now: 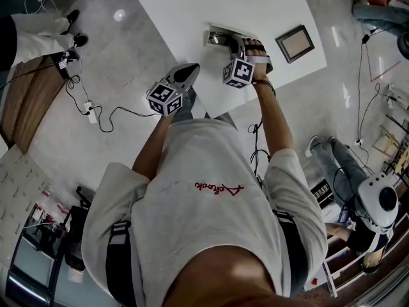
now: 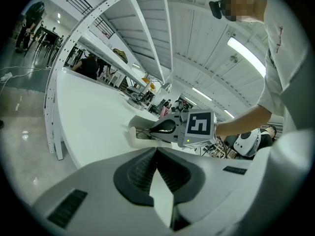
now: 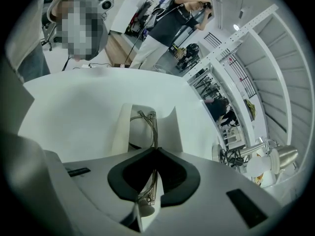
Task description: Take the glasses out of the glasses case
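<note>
While the right tool grips the glasses, they lie mid-frame inside the open case on the counter, so the lift out is not yet done. At lower centre, the left tool is closed and empty.

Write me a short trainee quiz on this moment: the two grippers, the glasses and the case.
1. True or false: the left gripper is holding the case.
2. What sits between the right gripper's jaws? A. the glasses B. a cable C. nothing
3. Fill in: the case lies open on the white ____.

Key
1. False. Its jaws are together with nothing between them, and it is well short of the case.
2. A. The jaws are closed on the thin frame, which is still in the case.
3. table
</note>
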`<act>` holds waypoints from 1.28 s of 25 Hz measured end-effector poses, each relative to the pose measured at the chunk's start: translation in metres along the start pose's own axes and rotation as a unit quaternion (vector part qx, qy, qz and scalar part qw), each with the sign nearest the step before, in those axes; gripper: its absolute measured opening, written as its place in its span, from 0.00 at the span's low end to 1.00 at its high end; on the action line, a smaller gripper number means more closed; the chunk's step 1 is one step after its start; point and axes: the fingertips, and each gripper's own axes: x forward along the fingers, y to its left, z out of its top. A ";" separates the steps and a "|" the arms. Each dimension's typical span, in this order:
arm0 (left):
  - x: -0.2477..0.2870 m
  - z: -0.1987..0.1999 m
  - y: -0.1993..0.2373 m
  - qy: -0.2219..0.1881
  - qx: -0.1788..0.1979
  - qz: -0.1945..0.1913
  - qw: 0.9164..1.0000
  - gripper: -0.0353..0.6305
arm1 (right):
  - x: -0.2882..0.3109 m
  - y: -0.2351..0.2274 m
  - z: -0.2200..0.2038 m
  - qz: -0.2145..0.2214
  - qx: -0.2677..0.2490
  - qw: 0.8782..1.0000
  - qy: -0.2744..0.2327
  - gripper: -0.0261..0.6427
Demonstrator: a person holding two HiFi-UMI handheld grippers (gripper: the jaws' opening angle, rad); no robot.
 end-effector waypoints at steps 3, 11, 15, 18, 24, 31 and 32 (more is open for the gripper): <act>0.001 0.001 -0.001 -0.002 0.001 -0.002 1.000 0.06 | -0.002 -0.004 0.001 -0.011 -0.003 1.000 0.001 0.10; 0.000 0.003 -0.002 -0.006 0.005 -0.005 1.000 0.06 | -0.008 -0.017 0.006 -0.031 0.003 1.000 -0.005 0.10; 0.002 0.003 -0.005 -0.005 0.007 -0.008 1.000 0.06 | -0.010 -0.016 0.004 -0.031 0.005 0.999 -0.003 0.10; 0.003 0.004 -0.005 -0.005 0.008 -0.008 1.000 0.06 | -0.013 -0.019 0.003 -0.036 0.014 0.999 -0.006 0.10; 0.005 0.008 -0.006 -0.007 0.016 -0.011 1.000 0.06 | -0.031 -0.031 0.010 -0.060 0.033 0.997 -0.022 0.10; 0.012 0.033 -0.013 -0.021 0.047 -0.025 0.998 0.06 | -0.051 -0.046 0.018 -0.091 0.039 0.995 -0.026 0.10; 0.013 0.038 -0.014 -0.024 0.053 -0.028 0.998 0.06 | -0.054 -0.048 0.019 -0.095 0.041 0.994 -0.026 0.10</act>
